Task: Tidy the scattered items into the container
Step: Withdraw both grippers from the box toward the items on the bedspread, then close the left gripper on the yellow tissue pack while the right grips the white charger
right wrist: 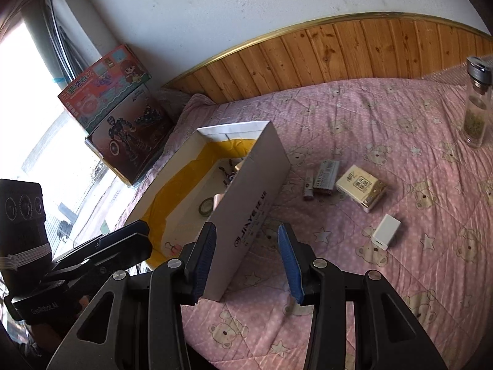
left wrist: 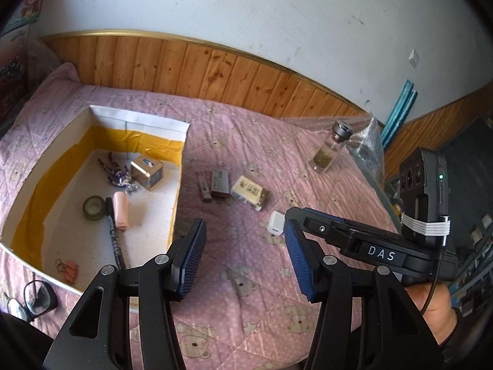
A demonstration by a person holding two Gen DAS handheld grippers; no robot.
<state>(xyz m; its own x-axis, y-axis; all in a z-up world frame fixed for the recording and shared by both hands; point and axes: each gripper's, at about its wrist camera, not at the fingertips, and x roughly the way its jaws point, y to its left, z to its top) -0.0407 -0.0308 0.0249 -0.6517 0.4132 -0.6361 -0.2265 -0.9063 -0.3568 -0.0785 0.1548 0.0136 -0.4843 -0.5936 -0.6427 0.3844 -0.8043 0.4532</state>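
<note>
Hand-held gripper (left wrist: 245,256) beside box edge (left wrist: 178,182)

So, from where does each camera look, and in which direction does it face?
Left wrist: sits on the left gripper, facing down at the open white cardboard box on the pink bear-print quilt; the right gripper and a hand show.
Right wrist: sits on the right gripper, facing the box's outer wall; the left gripper shows.
Shared: box, quilt, small white charger cube.

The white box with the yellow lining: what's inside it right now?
Inside the white box: toy figure, small gold carton, tape roll, black pen, pink roll, orange binder clip. The near corner is hidden behind the left tongs.
</note>
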